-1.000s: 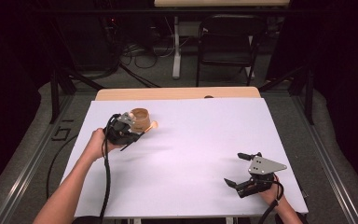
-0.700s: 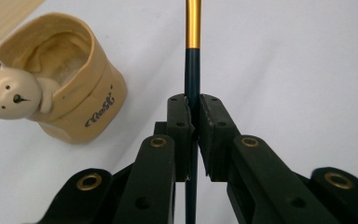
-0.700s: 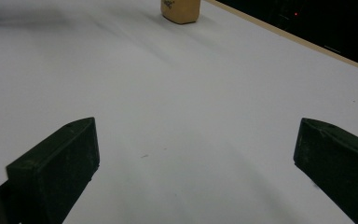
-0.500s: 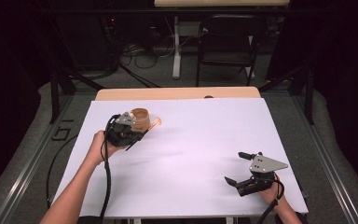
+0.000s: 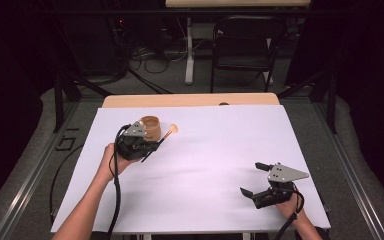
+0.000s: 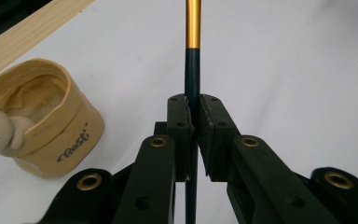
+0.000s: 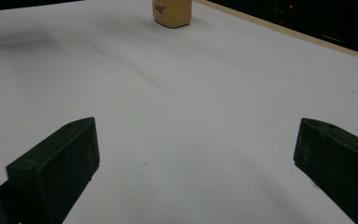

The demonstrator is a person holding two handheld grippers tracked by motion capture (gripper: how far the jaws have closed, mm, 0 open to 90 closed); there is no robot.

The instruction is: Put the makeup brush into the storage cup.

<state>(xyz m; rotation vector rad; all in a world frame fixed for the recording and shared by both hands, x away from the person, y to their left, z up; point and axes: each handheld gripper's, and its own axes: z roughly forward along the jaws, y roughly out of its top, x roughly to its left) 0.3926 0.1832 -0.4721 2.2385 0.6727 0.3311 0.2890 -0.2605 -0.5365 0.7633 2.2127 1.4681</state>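
The tabletop [image 5: 200, 165] is lying under a white sheet, with a bare wooden strip showing along its far edge. Its middle and near-left stretches are offering wide open room, and the sheet's near edge is running just beside the right gripper [image 5: 254, 177].

The left gripper [image 5: 152, 145] is sitting in the far-left part of the sheet, well apart from the right one. Its fingers [image 6: 182, 121] are pressing together on the dark handle of a brush [image 6: 192, 70], whose gold ferrule is pointing away from the gripper. In the high view the brush's pale tip is reaching toward the wooden strip.

A tan cup [image 5: 150, 127] is standing upright just beside the left gripper, near the far edge.

The right gripper's fingers [image 7: 60, 168] are spreading wide with nothing between them, over bare sheet.

Compared with a second ago, the left gripper and brush are sitting slightly farther from the person, closer against the cup; the right gripper is staying put.
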